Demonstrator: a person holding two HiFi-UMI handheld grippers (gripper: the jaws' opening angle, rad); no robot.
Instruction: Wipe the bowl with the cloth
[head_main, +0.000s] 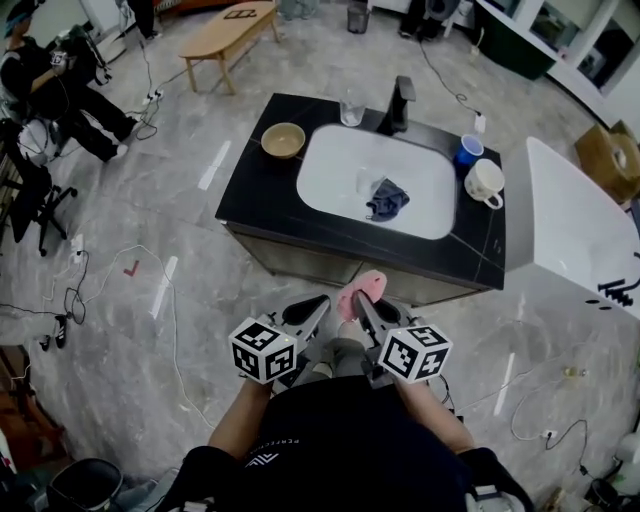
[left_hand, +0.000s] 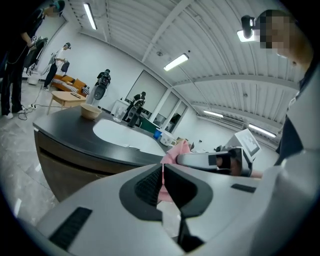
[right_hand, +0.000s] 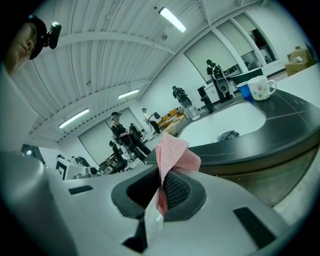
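Right gripper (right_hand: 162, 181): jaws clamped on the pink cloth (right_hand: 173, 152), which fans up out of them toward 12 o'clock. Only that gripper's own view shows the pinch. Left gripper (left_hand: 163, 169): jaws pressed together with nothing between them. The pink past its tips at 1 o'clock is the cloth in the other gripper. Head view: both grippers sit side by side, low, in front of the black counter (head_main: 250, 195). The tan bowl (head_main: 283, 140) stands upright on the counter at 10 o'clock of the white sink (head_main: 340, 165), well apart from the grippers. The head view shows a dark rag (head_main: 387, 198) in the sink, which the left gripper view's low angle hides. A white mug (head_main: 485, 183) stands at the sink's 3 o'clock.
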